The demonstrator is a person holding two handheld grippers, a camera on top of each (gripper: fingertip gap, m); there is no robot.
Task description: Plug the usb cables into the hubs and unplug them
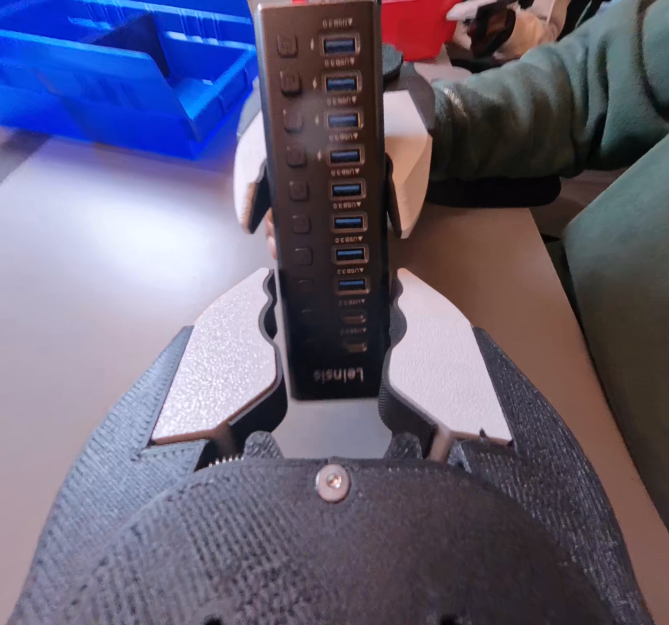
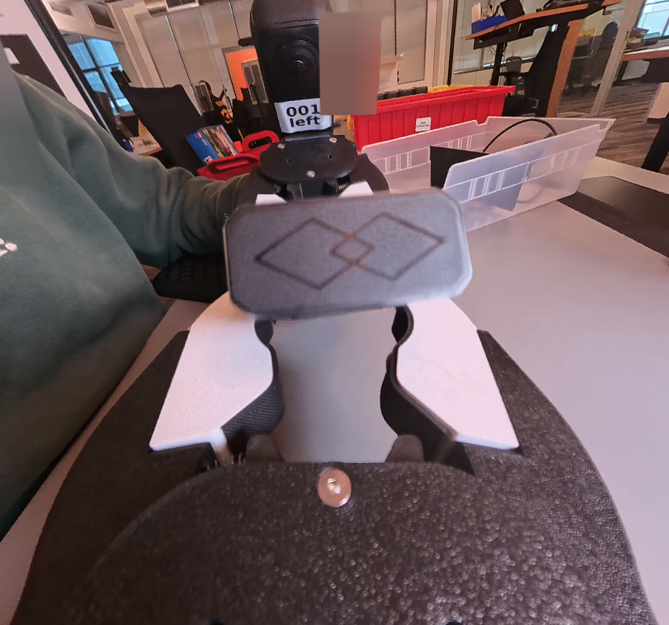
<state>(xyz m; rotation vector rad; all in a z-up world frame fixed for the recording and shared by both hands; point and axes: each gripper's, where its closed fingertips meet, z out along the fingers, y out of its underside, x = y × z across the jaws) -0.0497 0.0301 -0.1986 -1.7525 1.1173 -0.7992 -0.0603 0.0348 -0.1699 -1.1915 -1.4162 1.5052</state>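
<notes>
The USB hub (image 1: pixel 325 191) is a long dark bar held off the pale table (image 1: pixel 108 246), between the two grippers, which face each other. In the left wrist view its long axis runs straight away from the camera. The near end lies between the left gripper (image 1: pixel 333 282) fingers and the far end tilts up towards the right gripper's camera. Its port face is turned to the left camera, with a column of blue ports and a square button left of each. The left gripper is closed about halfway, its dark pads pressed on the hub's two long edges near the near end. The right gripper (image 1: pixel 325 226) clamps the same edges about midway along the hub. White print sits beside each port and a brand word sits at the near end (all upside down from this side). In the right wrist view the hub (image 2: pixel 344 253) shows a grey rounded face with two overlapping diamond outlines; whether that is its end or its back I cannot tell. A white label wraps the left gripper's (image 2: pixel 315 191) camera post. A blue bin (image 1: pixel 108 76) stands left, and a red bin (image 2: pixel 434 115) and a clear bin (image 2: pixel 525 166) stand beyond.
</notes>
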